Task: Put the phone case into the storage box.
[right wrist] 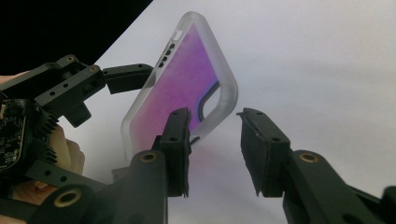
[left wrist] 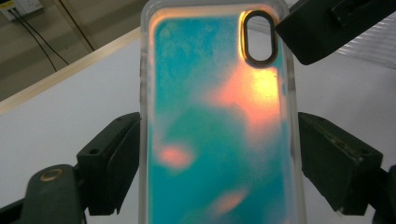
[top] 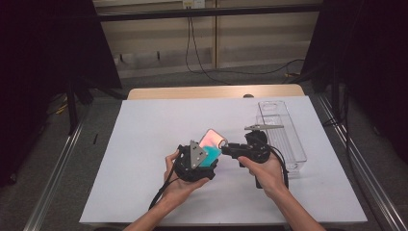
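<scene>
- Your forearms enter from the near edge of the table (top: 144, 192), which is covered by a white sheet.
- Your left hand (top: 180, 185) holds the left gripper (top: 210, 161) a little right of the table's middle, closer to the near edge than the far one.
- The left gripper's jaws are clamped on the long sides of a phone case (top: 212, 142), one jaw on each side, as its own view shows.
- The phone case (left wrist: 219, 121) has a frosted clear rim and a shimmering back, teal with orange patches, and an oval camera cutout near its top corner. It is lifted off the sheet and tilts up toward the far right.
- Your right hand (top: 262, 168) holds the right gripper (top: 226, 150) just to the right of the case, pointing left at it.
- In the right gripper view, the right gripper (right wrist: 214, 154) has its jaws apart with a gap between them. The case's camera-cutout corner (right wrist: 219, 100) sits at that gap; whether a pad touches it, you cannot tell.
- Farther right, along the right edge of the sheet, lies a clear plastic tray (top: 293, 139), long and narrow, running toward the far right corner.
- Beyond the far edge, a strip of bare wooden tabletop (top: 216, 91) shows.
</scene>
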### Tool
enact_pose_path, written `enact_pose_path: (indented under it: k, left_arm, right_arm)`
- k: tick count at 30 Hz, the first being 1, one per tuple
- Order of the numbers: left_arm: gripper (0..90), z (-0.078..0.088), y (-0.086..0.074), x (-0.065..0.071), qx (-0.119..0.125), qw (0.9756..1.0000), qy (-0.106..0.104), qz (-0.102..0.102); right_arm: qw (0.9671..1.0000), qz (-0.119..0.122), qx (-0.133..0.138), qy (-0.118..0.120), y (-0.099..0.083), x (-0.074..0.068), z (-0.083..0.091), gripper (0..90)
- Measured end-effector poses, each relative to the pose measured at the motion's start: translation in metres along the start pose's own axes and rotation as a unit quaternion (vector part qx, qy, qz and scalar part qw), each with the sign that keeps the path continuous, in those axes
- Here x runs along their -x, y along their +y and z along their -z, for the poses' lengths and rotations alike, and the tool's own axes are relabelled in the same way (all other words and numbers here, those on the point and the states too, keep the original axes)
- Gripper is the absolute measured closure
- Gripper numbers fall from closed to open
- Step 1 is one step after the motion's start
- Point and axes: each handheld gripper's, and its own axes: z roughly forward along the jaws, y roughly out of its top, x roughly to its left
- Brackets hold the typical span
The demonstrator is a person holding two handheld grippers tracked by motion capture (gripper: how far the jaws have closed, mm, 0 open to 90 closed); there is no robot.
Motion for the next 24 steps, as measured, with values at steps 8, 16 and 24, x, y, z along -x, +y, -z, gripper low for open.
enact_pose_path:
  k: [8, 16, 24]
  left_arm:
    - [17.3, -0.0015, -0.0007, 0.0022, -0.004, 0.9999, 0.000, -0.010]
    - [17.3, -0.0036, -0.0013, 0.0070, -0.006, 0.9997, 0.004, -0.025]
    - [17.3, -0.0051, -0.0019, 0.0091, -0.007, 0.9991, 0.017, -0.039]
  right_arm:
    - [0.9999, -0.010, -0.009, 0.008, 0.0004, 0.0004, -0.0054, 65.4]
    - [0.9996, -0.026, -0.009, 0.006, 0.0011, 0.0032, -0.0052, 72.1]
    - [0.9989, -0.045, -0.016, -0.002, 0.0002, 0.0003, -0.0057, 73.7]
